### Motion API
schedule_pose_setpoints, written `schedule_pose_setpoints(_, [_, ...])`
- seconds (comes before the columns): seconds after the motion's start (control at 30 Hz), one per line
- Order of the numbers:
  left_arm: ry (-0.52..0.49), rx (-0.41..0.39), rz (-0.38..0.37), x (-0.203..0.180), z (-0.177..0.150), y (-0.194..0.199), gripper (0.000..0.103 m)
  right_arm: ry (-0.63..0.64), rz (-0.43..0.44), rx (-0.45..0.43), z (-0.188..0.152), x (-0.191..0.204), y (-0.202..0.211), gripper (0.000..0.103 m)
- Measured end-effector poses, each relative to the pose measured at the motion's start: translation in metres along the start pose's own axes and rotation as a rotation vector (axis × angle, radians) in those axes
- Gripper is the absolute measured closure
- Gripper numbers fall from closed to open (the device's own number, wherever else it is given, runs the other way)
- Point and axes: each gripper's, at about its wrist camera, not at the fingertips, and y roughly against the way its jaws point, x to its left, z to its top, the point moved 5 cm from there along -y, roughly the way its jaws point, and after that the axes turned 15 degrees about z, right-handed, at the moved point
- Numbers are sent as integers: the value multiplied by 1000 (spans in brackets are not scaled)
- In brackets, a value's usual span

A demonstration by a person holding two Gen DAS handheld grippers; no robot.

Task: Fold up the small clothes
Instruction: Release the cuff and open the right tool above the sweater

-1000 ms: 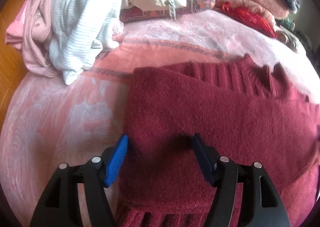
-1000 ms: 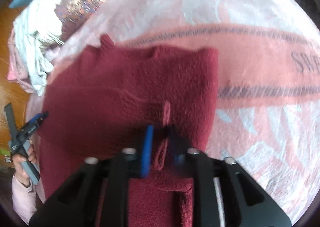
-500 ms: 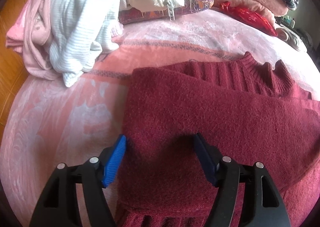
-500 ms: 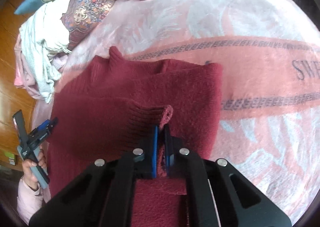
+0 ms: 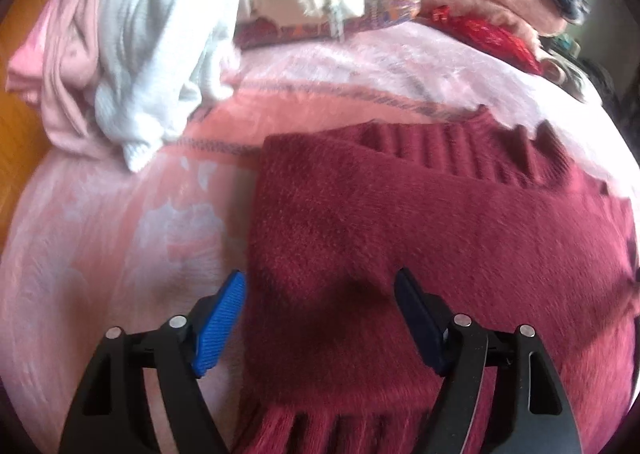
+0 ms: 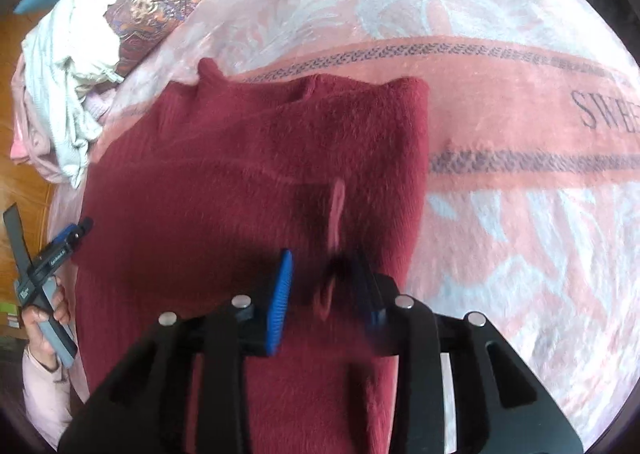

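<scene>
- The maroon sweater point(image 6: 248, 182) lies spread on the pink blanket point(image 6: 520, 126), already folded in along its sides, its ribbed collar point(image 5: 460, 150) at the far end from both sets of fingers.
- The right gripper point(image 6: 324, 286) points steeply down over the sweater; its jaws are opening, with a narrow upright pinch of the knit standing between them but pressed by neither pad, so nothing is held.
- The left gripper point(image 5: 320, 318) hangs over the sweater's left edge, jaws opening wide: the blue pad point(image 5: 220, 322) sits just outside the fabric edge, the dark one over the knit. It grips nothing.
- Judged step: a fold has just been laid and both grippers are letting go.
- The next move likely calls for a fresh grip, probably on the ribbed hem point(image 5: 340, 430) nearest the fingers, to carry it toward the collar; both sides would have to rise together to keep the fold square.
- A heap of unfolded clothes point(image 5: 140, 46) waits beyond the left fingers.
</scene>
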Motion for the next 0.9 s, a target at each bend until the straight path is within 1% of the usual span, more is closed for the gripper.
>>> schedule_pose_setpoints(0.07, [-16,-14,5,1,-6,8,25,3,-5,37,-10,2,-5,71])
schedule_pose_setpoints(0.13, [-47,-22,13,-2,-15,12,25,-1,-4,52,-16,2,-11,78])
schedule_pose_setpoints(0.17, [-64,-21,20,-5,-18,11,25,0,0,52,-18,2,-13,98])
schedule_pose_setpoints(0.2, [-80,-22,31,-7,-22,10,25,-6,6,46,-18,2,-12,103])
schedule_pose_setpoints(0.27, [-90,-24,39,-8,-23,8,24,-11,20,27,-16,3,-6,103])
schedule_pose_setpoints(0.33, [-84,-15,29,-7,-22,5,24,1,4,10,-14,2,1,103])
schedule_pose_setpoints(0.37, [-80,-10,25,-7,-23,4,23,3,9,5,-15,0,4,103])
schedule_pose_setpoints(0.43, [-68,-7,17,-5,-24,4,23,-19,16,7,-14,-5,6,97])
schedule_pose_setpoints(0.5, [-66,-8,17,-5,-24,6,23,-39,39,-11,-11,-8,9,74])
schedule_pose_setpoints(0.53, [-64,-8,14,-5,-24,8,24,-45,51,-16,-9,-8,10,73])
schedule_pose_setpoints(0.63, [-35,-12,-13,-4,-20,15,24,-60,102,-33,-4,-3,14,73])
schedule_pose_setpoints(0.7, [-27,-23,-29,-5,-17,18,24,-47,69,-22,0,0,9,70])
schedule_pose_setpoints(0.73, [-35,-25,-26,-8,-16,17,24,-51,62,-14,2,1,4,70])
schedule_pose_setpoints(0.77, [-39,-23,-20,-10,-15,15,24,-70,75,4,3,-1,-3,70])
schedule_pose_setpoints(0.83, [-38,-5,-21,-14,-17,8,24,-104,81,25,3,-6,-14,80])
schedule_pose_setpoints(0.9, [-46,2,-15,-16,-18,4,23,-80,74,22,1,-5,-14,90])
